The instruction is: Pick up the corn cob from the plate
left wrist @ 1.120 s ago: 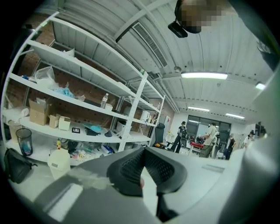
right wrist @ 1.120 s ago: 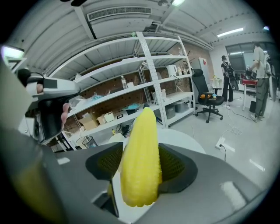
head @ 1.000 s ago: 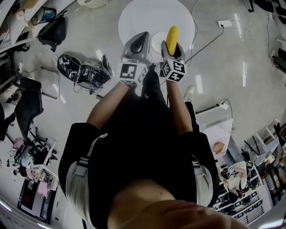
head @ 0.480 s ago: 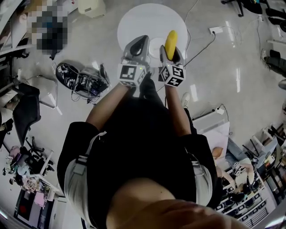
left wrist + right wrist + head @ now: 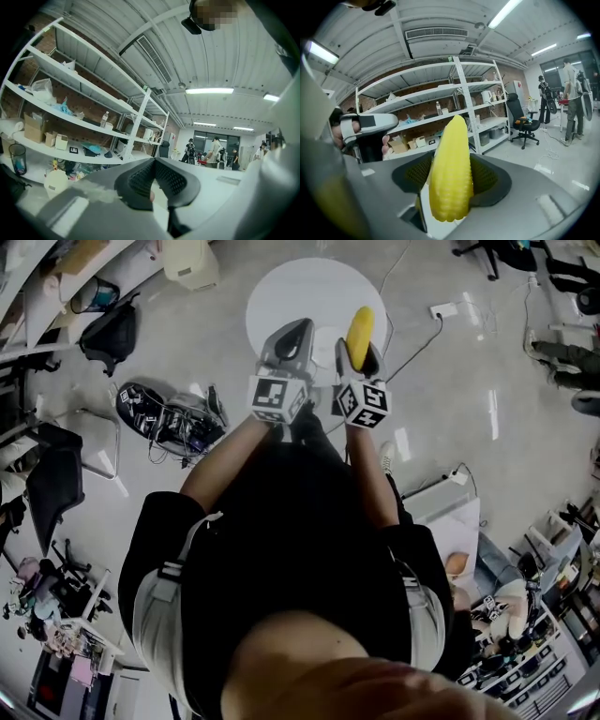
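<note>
— Workshop floor, grey and glossy, with a round white table (image 5: 281, 282) ahead of the person. Location of the corn cob (image 5: 450, 159)?
— Clamped in the right gripper (image 5: 451, 180). Both dark pads press on its lower half. The pointed end stands clear of the jaws, toward the white shelving (image 5: 454, 93) on the brick wall.
— Position of the plate (image 5: 325, 334)?
— On the table. In the head view it shows between the two grippers, with the cob just beside it.
— Condition of the left gripper (image 5: 153, 186)?
— Jaws drawn together with nothing between them — held alongside the right gripper, near the table edge.
</note>
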{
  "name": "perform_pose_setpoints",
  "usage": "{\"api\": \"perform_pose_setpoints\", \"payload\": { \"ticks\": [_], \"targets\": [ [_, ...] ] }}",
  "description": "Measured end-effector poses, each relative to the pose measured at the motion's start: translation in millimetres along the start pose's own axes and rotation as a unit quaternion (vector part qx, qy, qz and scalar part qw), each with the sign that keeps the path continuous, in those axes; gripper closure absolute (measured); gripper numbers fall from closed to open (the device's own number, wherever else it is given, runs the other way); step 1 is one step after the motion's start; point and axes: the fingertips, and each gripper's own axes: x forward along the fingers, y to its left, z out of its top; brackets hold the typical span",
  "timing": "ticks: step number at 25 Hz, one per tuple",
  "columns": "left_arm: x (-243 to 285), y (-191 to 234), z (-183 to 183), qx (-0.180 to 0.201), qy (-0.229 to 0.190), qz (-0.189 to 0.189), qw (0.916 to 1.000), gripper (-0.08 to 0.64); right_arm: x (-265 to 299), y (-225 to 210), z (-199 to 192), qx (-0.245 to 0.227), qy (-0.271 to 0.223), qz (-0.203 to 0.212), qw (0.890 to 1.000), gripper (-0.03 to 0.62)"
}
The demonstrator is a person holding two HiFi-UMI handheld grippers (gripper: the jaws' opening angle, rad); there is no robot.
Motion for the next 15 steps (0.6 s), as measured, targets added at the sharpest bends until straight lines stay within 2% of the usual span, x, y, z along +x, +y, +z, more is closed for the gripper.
{"api": "perform_pose_setpoints", "payload": {
  "ticks": [15],
  "targets": [
    [-14.7, 7.6, 14.0, -0.001, -0.003, -0.013, 0.9999, 0.554, -27.3, 32.1, 39.0, -0.003, -0.047, 0.005, 0.999, 0.330]
  ]
}}
